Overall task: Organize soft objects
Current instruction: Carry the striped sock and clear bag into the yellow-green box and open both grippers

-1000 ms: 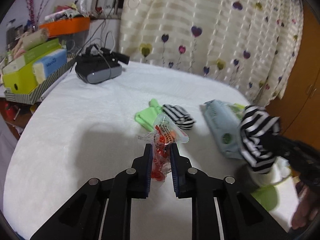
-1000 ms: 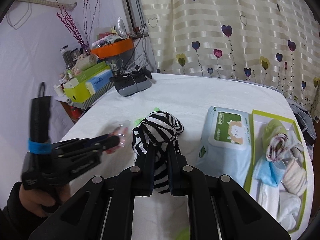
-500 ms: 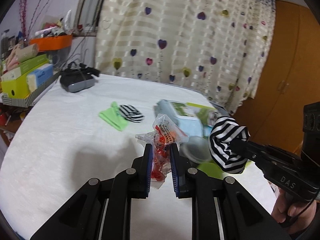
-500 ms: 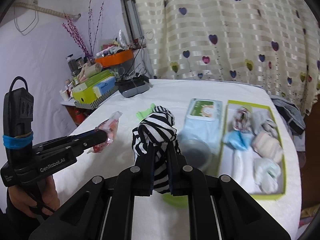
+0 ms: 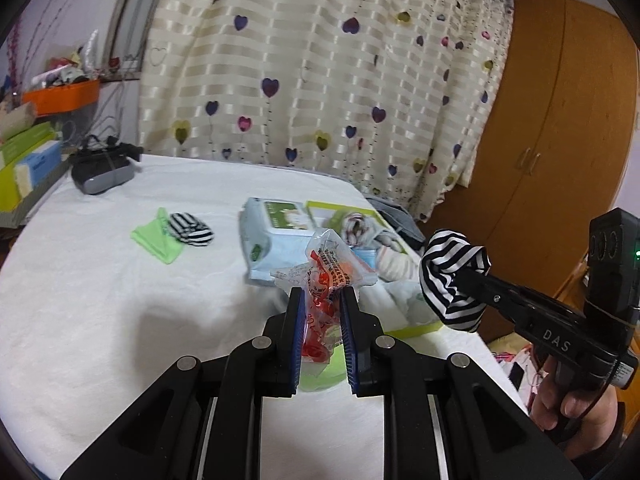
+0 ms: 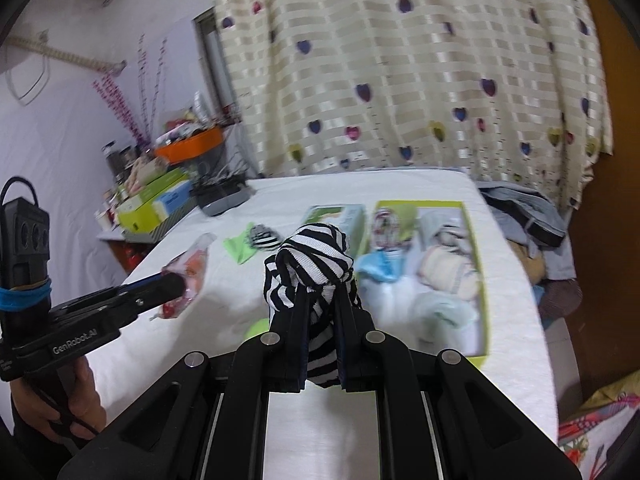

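Observation:
My left gripper (image 5: 320,304) is shut on a clear snack bag with red print (image 5: 326,276), held above the white table; it also shows in the right wrist view (image 6: 186,280). My right gripper (image 6: 320,300) is shut on a black-and-white striped sock bundle (image 6: 310,260), held in the air near the table's front right; the bundle shows in the left wrist view (image 5: 452,276). A green-rimmed box (image 6: 486,280) with several rolled socks and cloths lies to the right. A second striped sock (image 5: 190,229) lies on a green cloth (image 5: 154,240).
A pale blue wipes pack (image 5: 272,236) lies beside the box. A green bowl (image 5: 320,376) sits under my left fingers. A dark headset (image 5: 100,170) and stacked boxes (image 5: 24,168) are at the far left. Clothes (image 6: 524,216) hang off the table's right side.
Both grippers have swung to the right with their loads. The green-rimmed box has come more fully into view and the striped bundle now sits nearer to it.

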